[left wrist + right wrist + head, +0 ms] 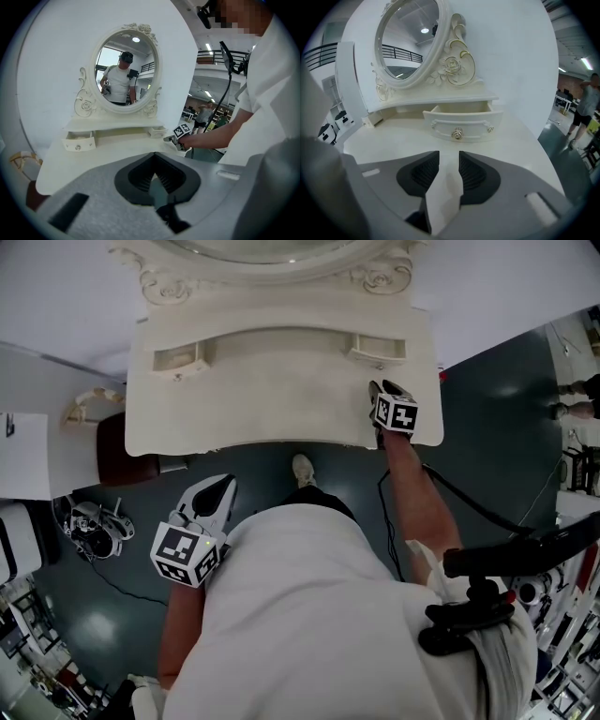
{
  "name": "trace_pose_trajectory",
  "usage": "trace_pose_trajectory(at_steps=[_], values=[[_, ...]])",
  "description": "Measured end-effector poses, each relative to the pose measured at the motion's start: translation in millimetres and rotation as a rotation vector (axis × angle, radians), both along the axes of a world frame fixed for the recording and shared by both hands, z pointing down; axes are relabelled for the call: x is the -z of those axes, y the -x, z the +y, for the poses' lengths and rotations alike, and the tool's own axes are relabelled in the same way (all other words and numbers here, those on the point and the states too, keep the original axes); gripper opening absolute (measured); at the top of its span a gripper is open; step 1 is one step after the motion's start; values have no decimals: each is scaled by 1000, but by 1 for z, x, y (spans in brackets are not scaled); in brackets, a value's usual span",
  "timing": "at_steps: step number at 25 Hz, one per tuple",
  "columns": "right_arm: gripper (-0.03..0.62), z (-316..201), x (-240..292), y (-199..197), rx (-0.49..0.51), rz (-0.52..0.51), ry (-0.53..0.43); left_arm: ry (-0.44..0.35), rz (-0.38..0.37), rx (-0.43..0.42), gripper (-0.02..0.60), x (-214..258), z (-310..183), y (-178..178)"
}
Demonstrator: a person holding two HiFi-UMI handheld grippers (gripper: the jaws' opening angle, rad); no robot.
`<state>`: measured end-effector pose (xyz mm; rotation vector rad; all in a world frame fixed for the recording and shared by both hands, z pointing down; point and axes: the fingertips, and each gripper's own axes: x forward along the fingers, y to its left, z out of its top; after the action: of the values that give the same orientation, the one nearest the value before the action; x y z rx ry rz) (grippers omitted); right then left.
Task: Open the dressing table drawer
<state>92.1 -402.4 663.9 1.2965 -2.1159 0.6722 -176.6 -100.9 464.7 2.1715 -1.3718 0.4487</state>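
Right-hand drawer [461,123] is already slid out of the dressing table, so the job looks basically done imo. The right tool [445,159] sits just in front of it over the tabletop [272,409], jaws spread wide, nothing in them, clear of the knob [458,134]. Left tool [216,495] hangs by the person's body, pinched narrow and empty. My worry: drift forward and the right tool nudges the drawer front back in. Grab and yank harder, and the little drawer could come right out of its slot.
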Motion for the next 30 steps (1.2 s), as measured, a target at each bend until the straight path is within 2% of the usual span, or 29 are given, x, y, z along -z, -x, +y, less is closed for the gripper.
trace_pose_trajectory(at_steps=[7, 15, 23, 30], values=[[2, 74, 3, -2, 29, 6, 23, -14, 20, -41, 3, -2, 38, 1], [1, 184, 23, 13, 101, -8, 50, -38, 42, -76, 3, -1, 94, -2], [0, 293, 42, 27, 185, -45, 54, -27, 67, -91, 3, -14, 164, -10], [0, 355, 52, 42, 265, -43, 44, -33, 74, -92, 3, -19, 199, -9]])
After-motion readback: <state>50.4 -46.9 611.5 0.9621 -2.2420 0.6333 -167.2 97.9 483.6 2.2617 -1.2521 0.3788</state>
